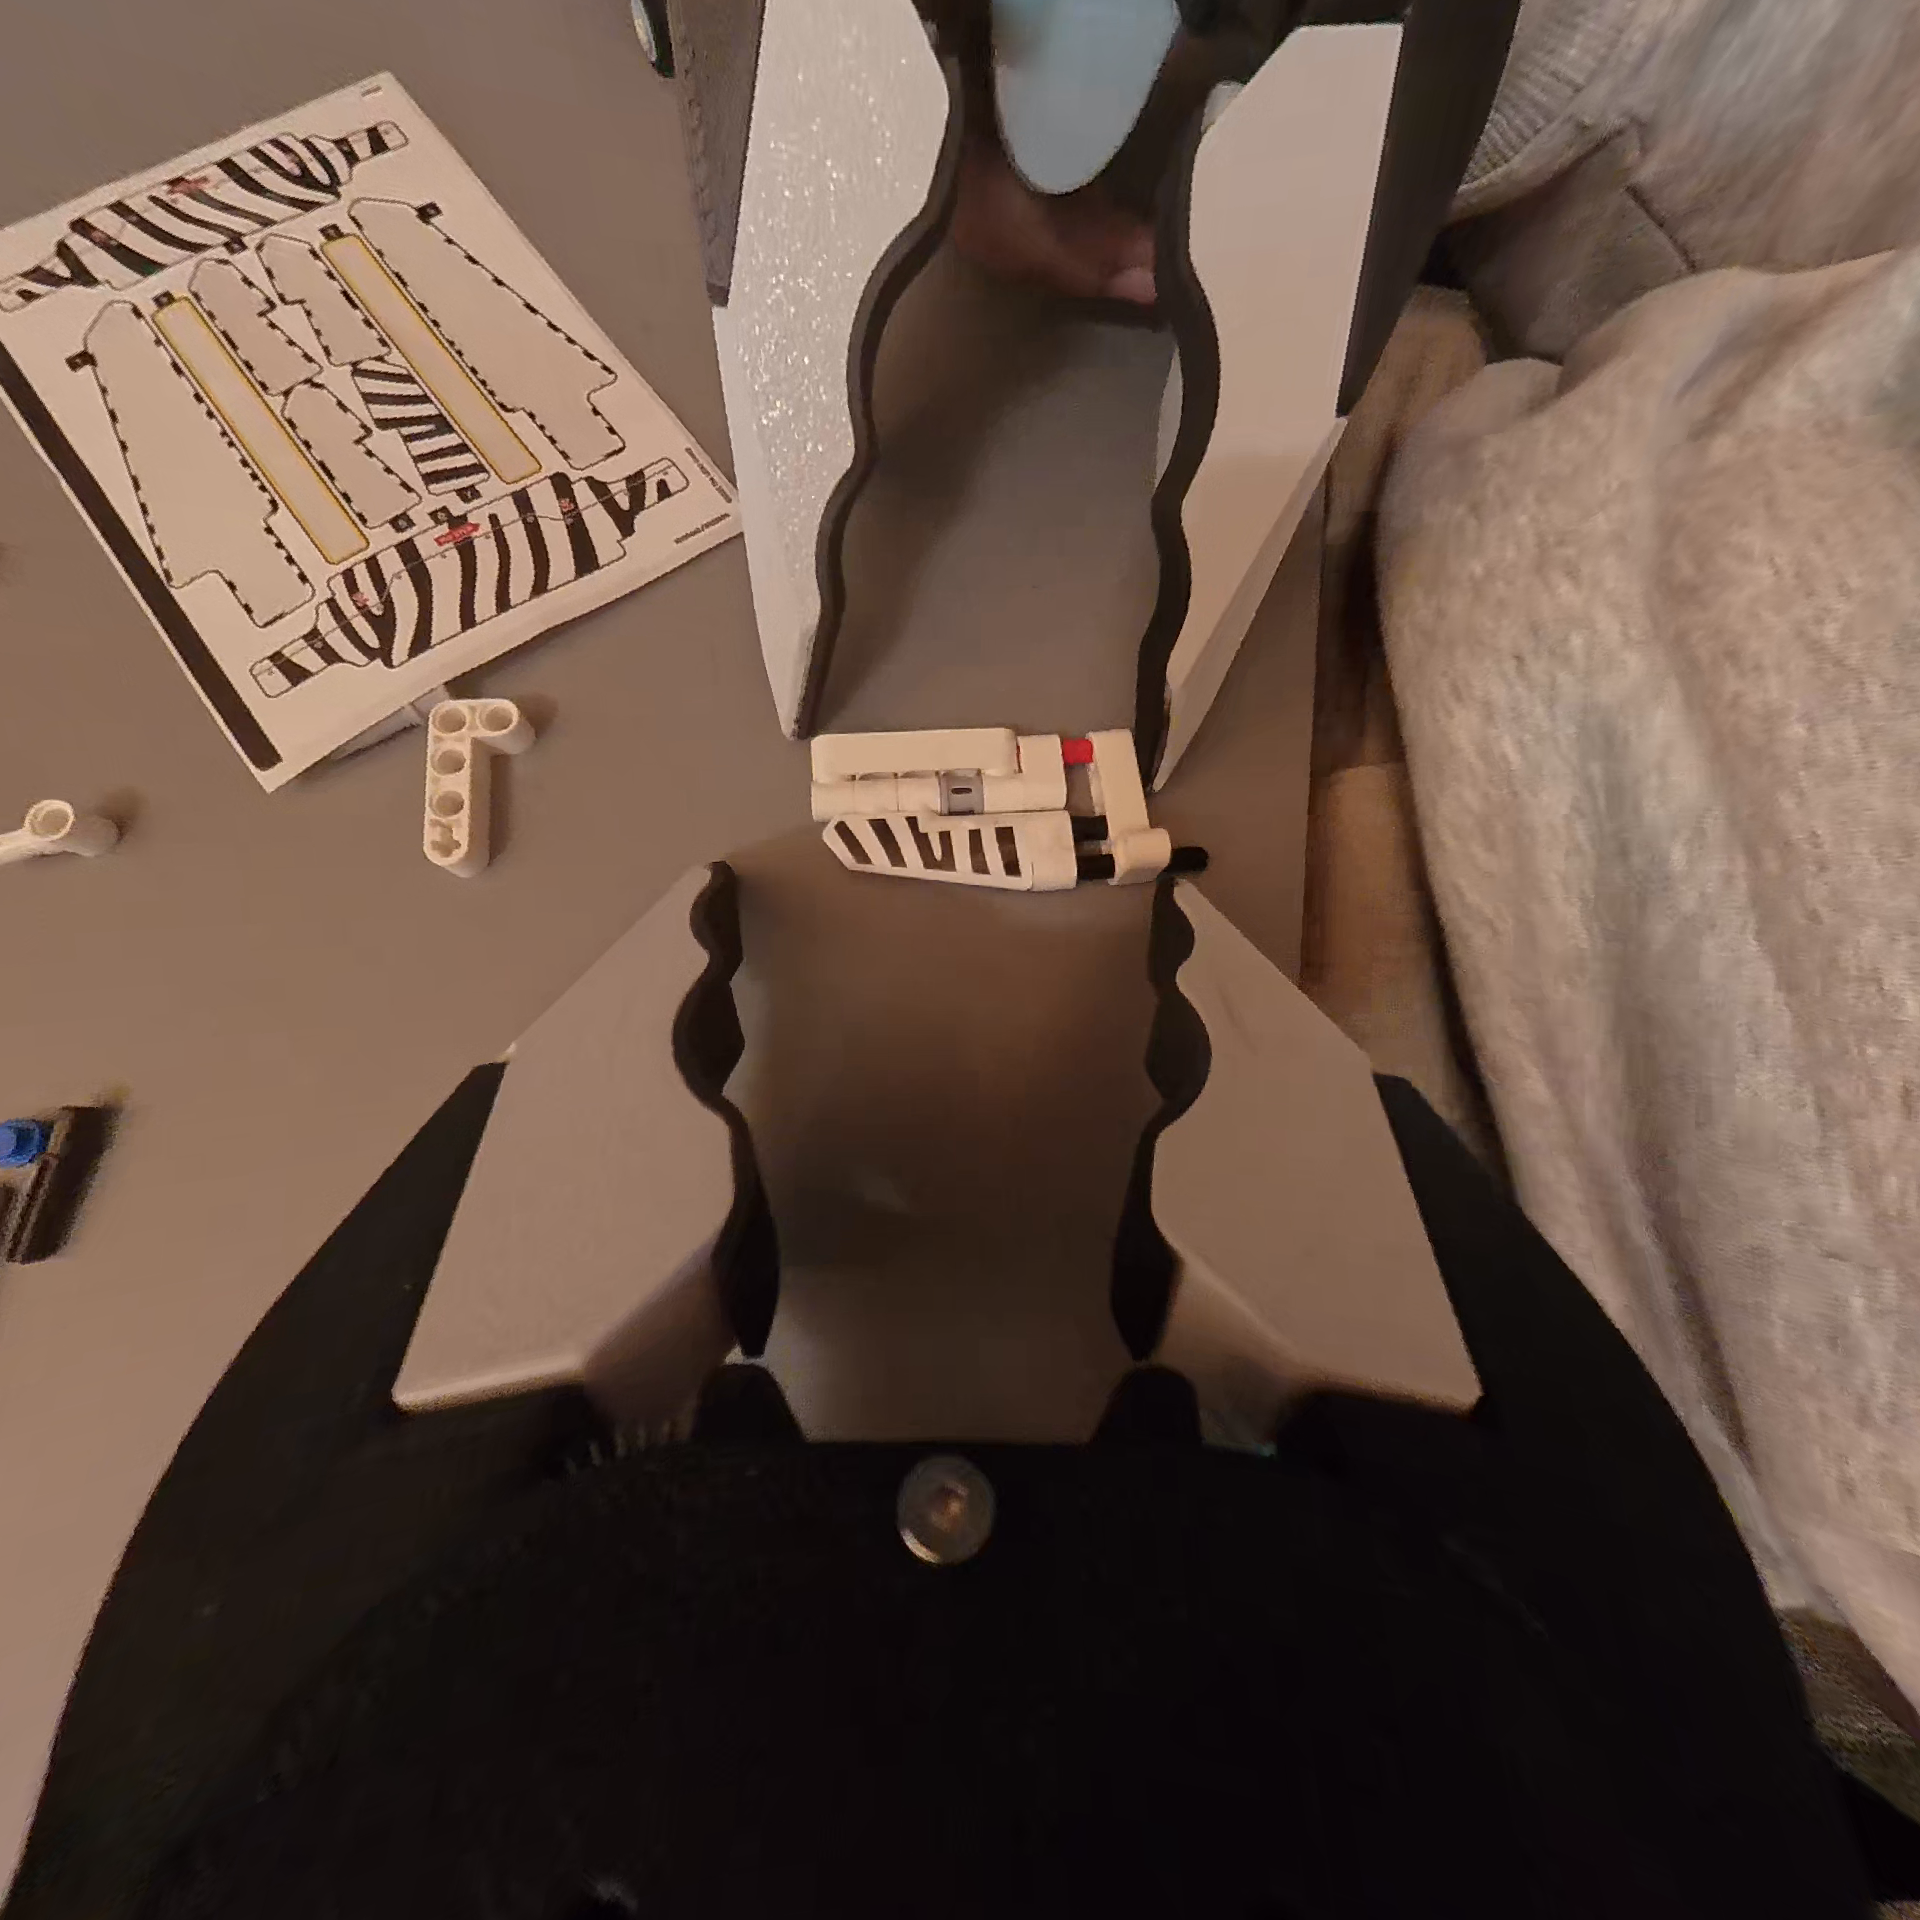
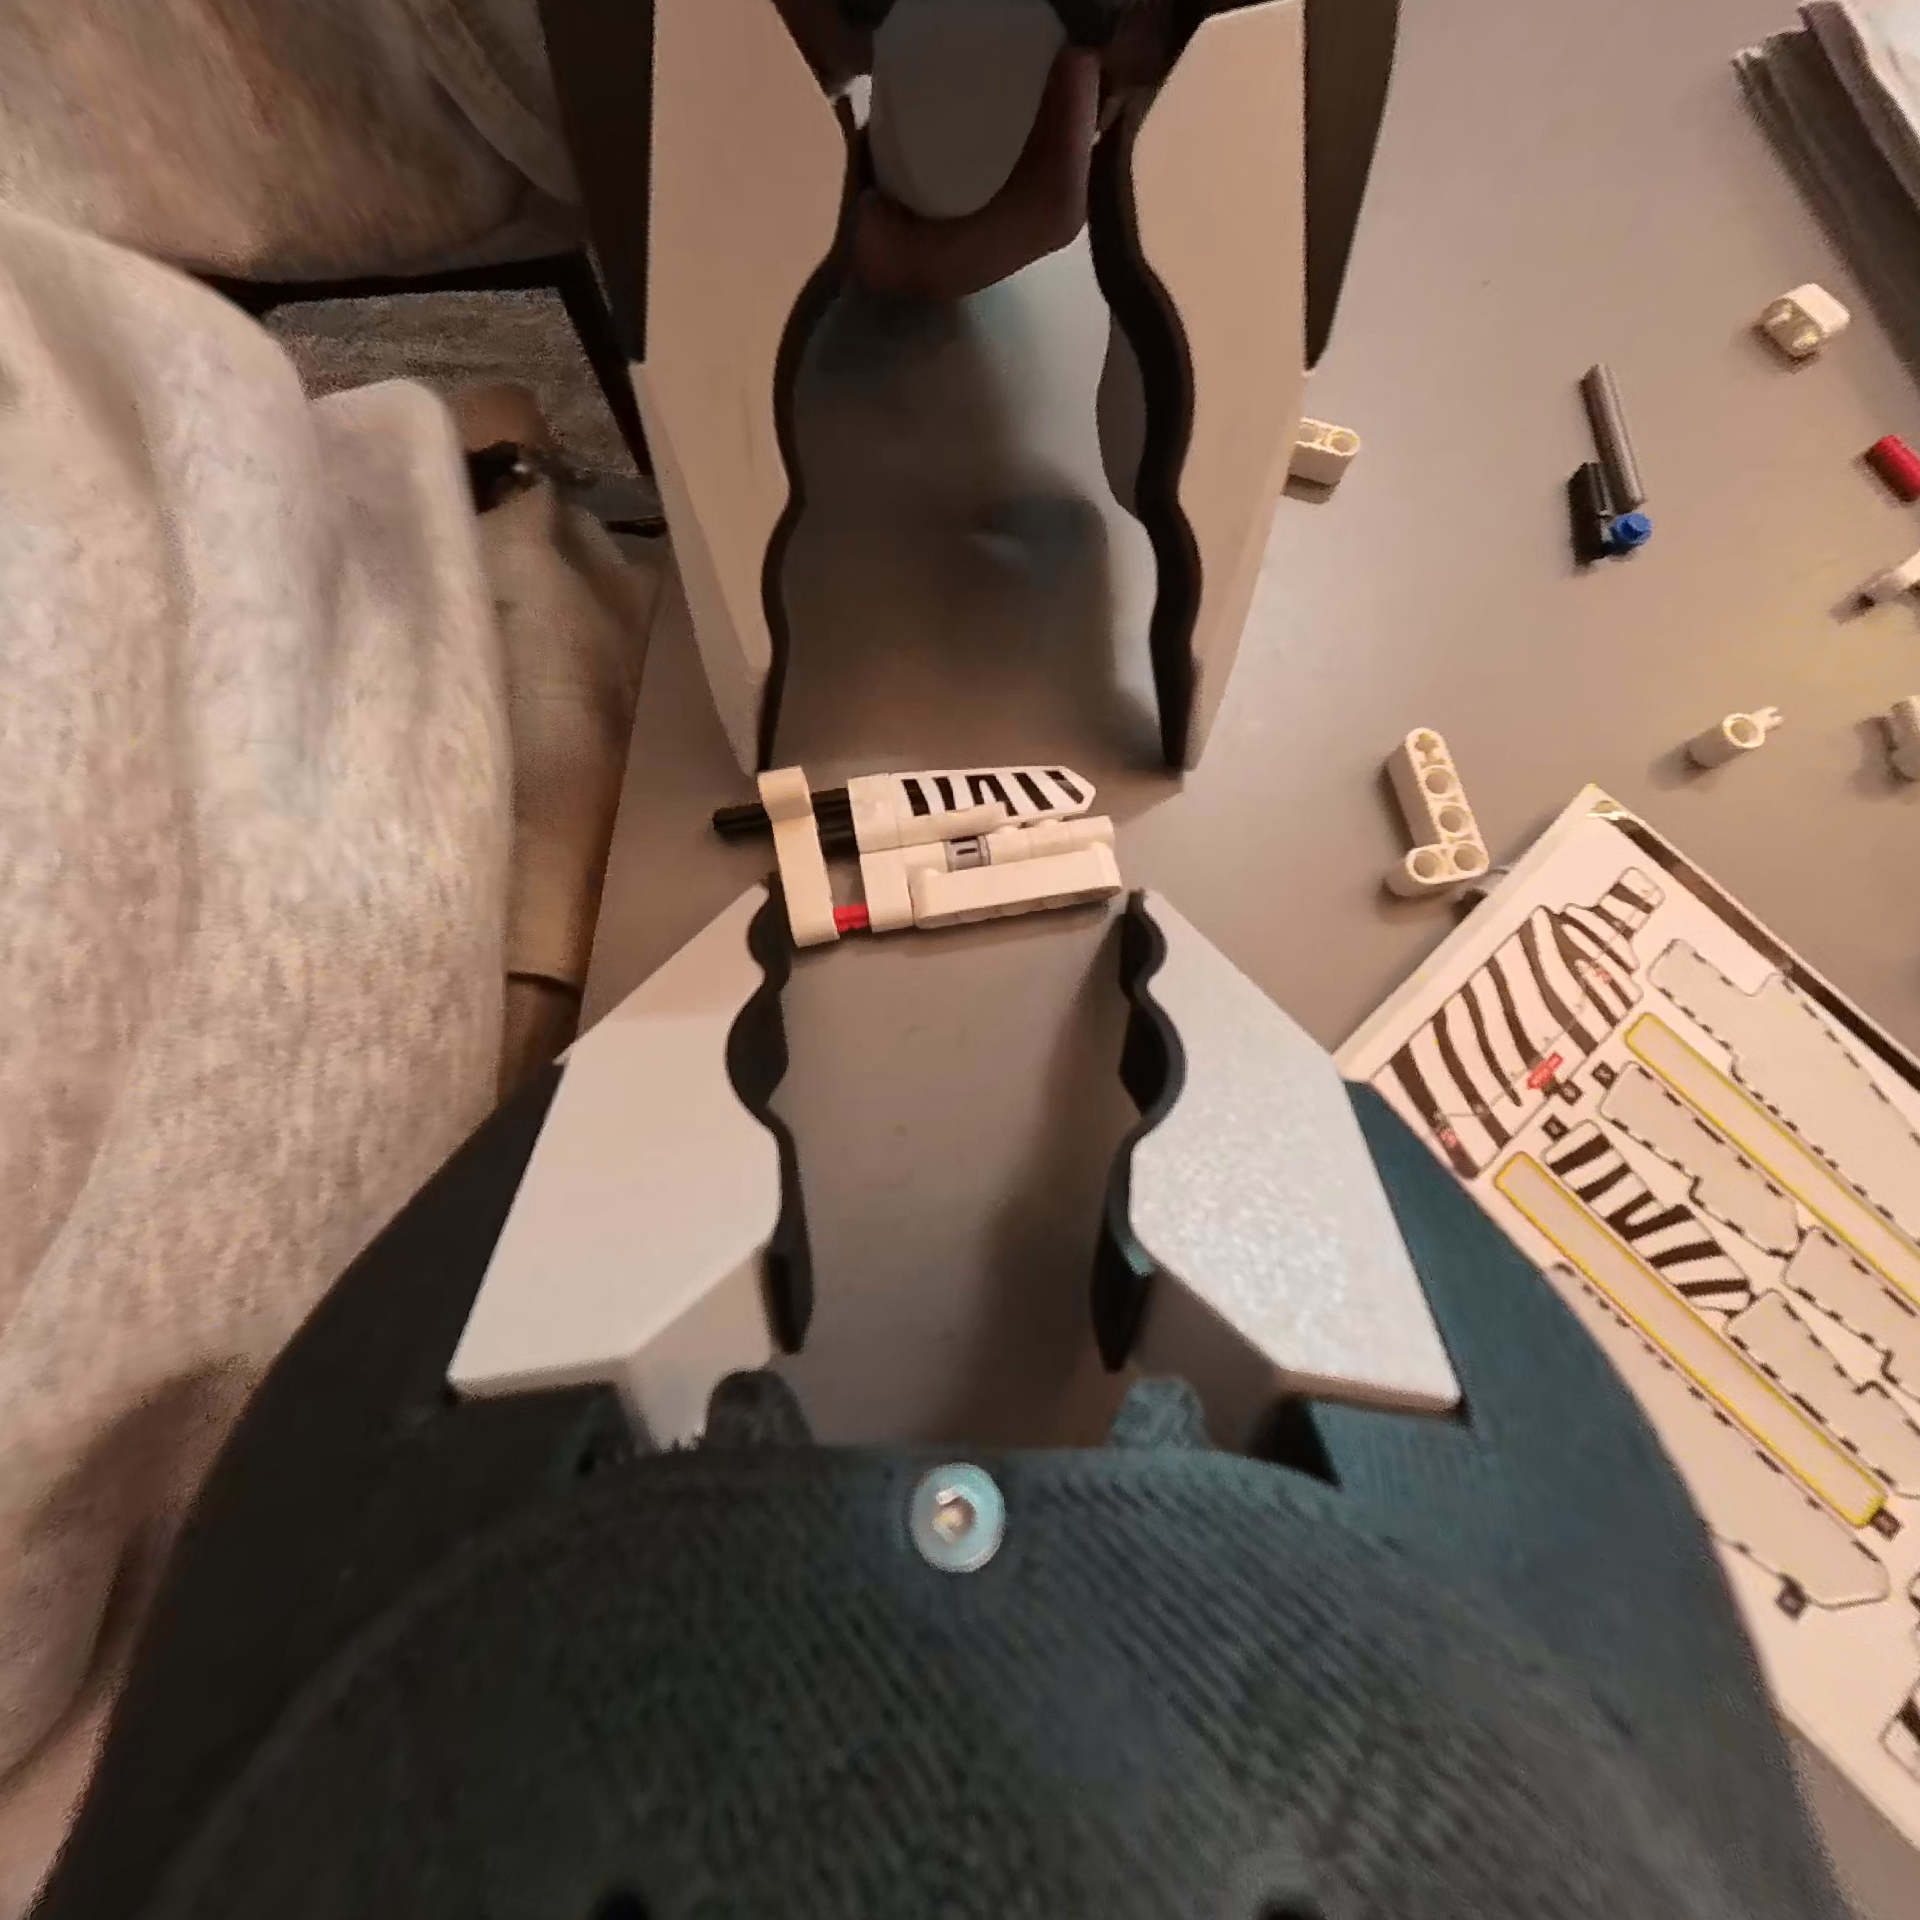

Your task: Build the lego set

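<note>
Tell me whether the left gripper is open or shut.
Open. The left gripper has its white fingers spread wide apart, gripping nothing; the small white striped lego assembly lies on the grey table just beyond its tips.

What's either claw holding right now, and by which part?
Nothing. Both the left claw and right claw are open, facing each other across the white striped lego piece, which lies on the table.

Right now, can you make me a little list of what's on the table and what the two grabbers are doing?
table: grey
lego build: white, one zebra-striped piece, black pins, red bit, lying flat between both grabbers
left gripper: open, holding nothing
right gripper: open, holding nothing
sticker sheet: zebra stripes, some stickers gone
loose pieces: white L-shaped beam, black bar with blue pin
</note>
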`<state>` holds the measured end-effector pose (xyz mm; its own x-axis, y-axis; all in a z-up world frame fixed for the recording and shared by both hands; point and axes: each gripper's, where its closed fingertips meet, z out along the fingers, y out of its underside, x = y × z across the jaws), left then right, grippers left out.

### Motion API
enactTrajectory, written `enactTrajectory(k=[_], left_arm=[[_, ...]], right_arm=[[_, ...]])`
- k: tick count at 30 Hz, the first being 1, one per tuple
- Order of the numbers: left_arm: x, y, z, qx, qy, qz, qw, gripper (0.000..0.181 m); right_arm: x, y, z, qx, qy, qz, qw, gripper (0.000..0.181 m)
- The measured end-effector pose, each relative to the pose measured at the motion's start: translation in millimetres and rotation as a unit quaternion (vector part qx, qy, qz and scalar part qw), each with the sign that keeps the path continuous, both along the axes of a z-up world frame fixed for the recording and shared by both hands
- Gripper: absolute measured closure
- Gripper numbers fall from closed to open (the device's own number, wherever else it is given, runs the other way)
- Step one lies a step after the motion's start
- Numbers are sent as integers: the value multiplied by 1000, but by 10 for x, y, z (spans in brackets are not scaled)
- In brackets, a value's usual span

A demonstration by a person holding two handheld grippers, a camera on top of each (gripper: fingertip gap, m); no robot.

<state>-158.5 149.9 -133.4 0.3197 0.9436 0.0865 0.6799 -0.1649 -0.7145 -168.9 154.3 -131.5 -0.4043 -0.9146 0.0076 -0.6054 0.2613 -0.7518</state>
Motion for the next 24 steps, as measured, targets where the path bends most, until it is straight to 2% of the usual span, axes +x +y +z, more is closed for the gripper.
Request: enactTrajectory(k=[4,9,12,14,16,18,20,22,24], left_arm=[[-15,-49,15,19,0,8,1000,108],[-17,-56,65,79,-2,7,997,108],[-2,-57,74,91,-2,13,996,108],[-10,-91,50,65,0,25,998,109],[-30,-190,37,-8,18,58,998,110],[-20,-283,120,-94,65,98,989,110],[52,-301,207,-146,101,123,976,114],[124,-265,271,-159,122,136,970,116],[153,-156,279,-131,119,134,975,115]], right_arm=[[-15,-48,-2,3,-1,-20,1000,115],[-41,-140,0,5,-3,-50,999,120],[-43,-147,-6,4,-1,-57,998,115],[-36,-142,-6,8,-3,-56,998,113],[-36,-144,-4,11,-6,-50,999,111],[-37,-160,-8,11,-5,-42,999,110],[-39,-158,-10,9,-4,-24,1000,109],[-36,-140,-7,15,-8,-3,1000,107],[-40,-130,-2,20,-11,15,1000,106]])
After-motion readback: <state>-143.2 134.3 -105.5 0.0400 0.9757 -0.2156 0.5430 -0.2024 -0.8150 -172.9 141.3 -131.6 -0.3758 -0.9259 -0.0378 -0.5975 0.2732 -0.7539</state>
